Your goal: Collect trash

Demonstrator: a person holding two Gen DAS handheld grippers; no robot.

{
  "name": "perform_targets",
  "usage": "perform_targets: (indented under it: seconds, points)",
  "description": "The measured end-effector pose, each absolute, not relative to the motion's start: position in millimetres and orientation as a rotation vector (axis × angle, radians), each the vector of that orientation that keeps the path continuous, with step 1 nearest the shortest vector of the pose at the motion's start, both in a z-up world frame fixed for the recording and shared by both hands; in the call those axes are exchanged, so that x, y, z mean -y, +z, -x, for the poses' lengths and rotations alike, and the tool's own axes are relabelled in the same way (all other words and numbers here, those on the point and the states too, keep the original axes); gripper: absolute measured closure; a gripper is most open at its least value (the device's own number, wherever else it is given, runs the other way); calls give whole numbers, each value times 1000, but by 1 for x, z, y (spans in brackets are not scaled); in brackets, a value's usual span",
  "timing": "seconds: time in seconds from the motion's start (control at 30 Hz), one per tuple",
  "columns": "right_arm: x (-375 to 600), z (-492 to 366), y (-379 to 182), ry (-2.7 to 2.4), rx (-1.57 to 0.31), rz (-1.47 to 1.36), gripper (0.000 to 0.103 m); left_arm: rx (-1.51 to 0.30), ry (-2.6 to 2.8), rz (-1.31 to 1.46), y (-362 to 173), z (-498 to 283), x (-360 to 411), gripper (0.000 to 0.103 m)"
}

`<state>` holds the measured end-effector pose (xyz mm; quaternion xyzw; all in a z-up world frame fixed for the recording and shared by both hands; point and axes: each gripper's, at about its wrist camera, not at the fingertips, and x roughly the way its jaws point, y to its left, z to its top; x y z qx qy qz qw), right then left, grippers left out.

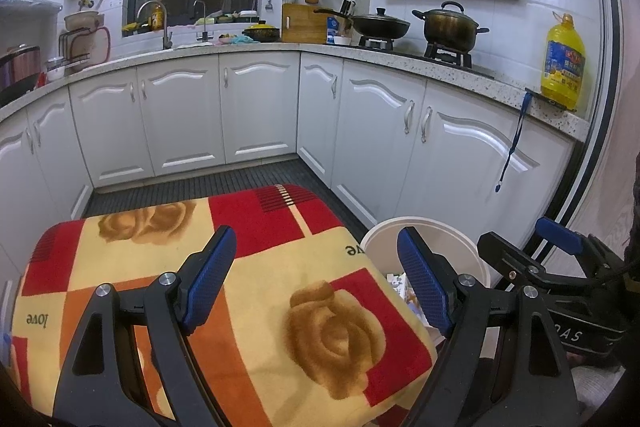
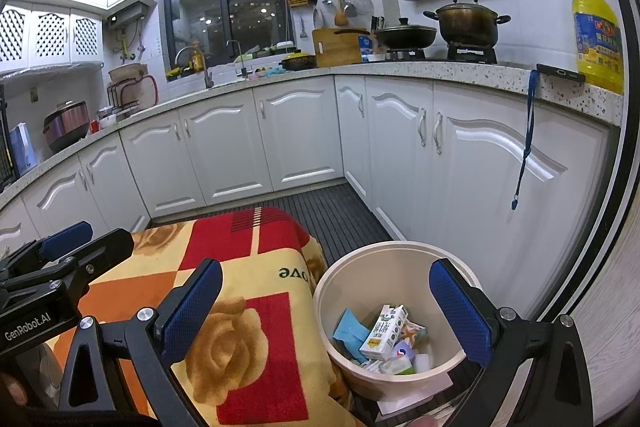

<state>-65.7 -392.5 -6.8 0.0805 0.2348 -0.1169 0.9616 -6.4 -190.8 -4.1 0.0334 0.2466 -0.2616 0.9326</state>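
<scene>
grippers (image 1: 316, 281) (image 2: 326, 311) open, angled downward

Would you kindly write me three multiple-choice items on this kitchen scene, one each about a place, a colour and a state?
1. Where does the white bin stand?
A. on the worktop
B. on the floor beside the blanket-covered surface
C. inside the sink

2. What colour is the oil bottle on the worktop?
A. yellow
B. green
C. clear

3. How do the right gripper jaws stand?
A. shut on a carton
B. shut with nothing between them
C. open with nothing between them

Answers:
1 B, the bin sits low by the patterned blanket, in front of the cabinet doors.
2 A, its body and cap are yellow, with a blue label.
3 C, the blue pads stand wide apart above the blanket and bin, and the milk carton lies down in the bin.
</scene>
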Motion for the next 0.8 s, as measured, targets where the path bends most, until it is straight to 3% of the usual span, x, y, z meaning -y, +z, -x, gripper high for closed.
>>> perform_targets:
  seconds: [0.8]
  points:
    - [393,64,-7,-236,-482,-161,0,-523,-550,-73,-7,5,192,21]
